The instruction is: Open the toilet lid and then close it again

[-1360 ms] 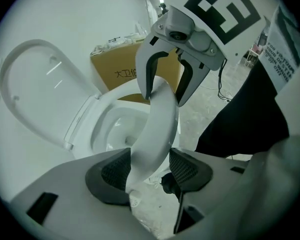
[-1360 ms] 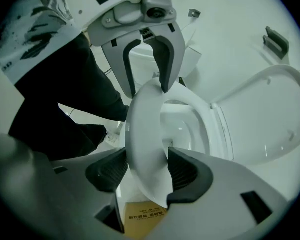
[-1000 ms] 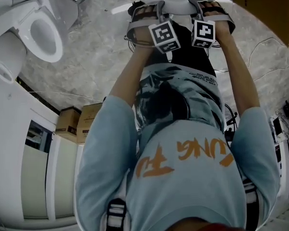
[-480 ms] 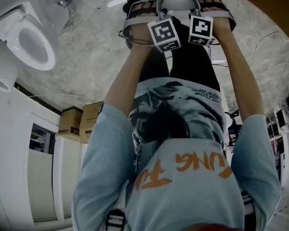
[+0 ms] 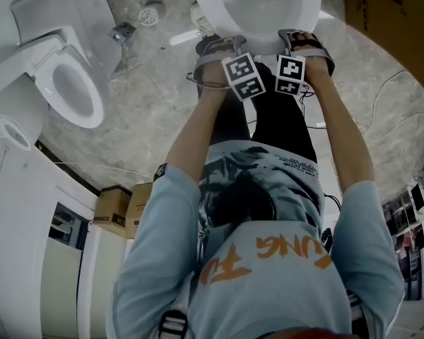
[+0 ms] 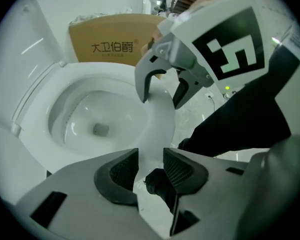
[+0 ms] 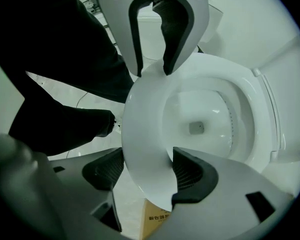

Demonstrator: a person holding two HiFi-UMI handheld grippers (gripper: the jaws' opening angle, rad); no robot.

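The white toilet [image 5: 258, 6] stands in front of the person, and both grippers are at its front edge. In both gripper views the bowl [image 6: 97, 121] is uncovered and the lid [image 7: 290, 99] stands raised behind it. My left gripper [image 6: 151, 169] has just been closing; its pads stand apart with the front of the white seat ring [image 6: 160, 119] showing in the gap. My right gripper [image 7: 147, 171] has just been opening and straddles the seat ring [image 7: 145, 134], which reaches deep between its jaws. Each gripper shows in the other's view, left gripper [image 7: 150, 59] and right gripper [image 6: 162, 91].
A second toilet [image 5: 74, 94] with its lid up stands at the left by a white wall. Small cardboard boxes [image 5: 120, 207] sit near the person's side and a large box [image 5: 392, 20] behind the toilet. Cables [image 5: 381, 97] lie across the marble floor, and a drain [image 5: 150, 14] shows.
Both arms have reached further down at the toilet's front, and more of the toilet has come into the head view. The grippers stay side by side.
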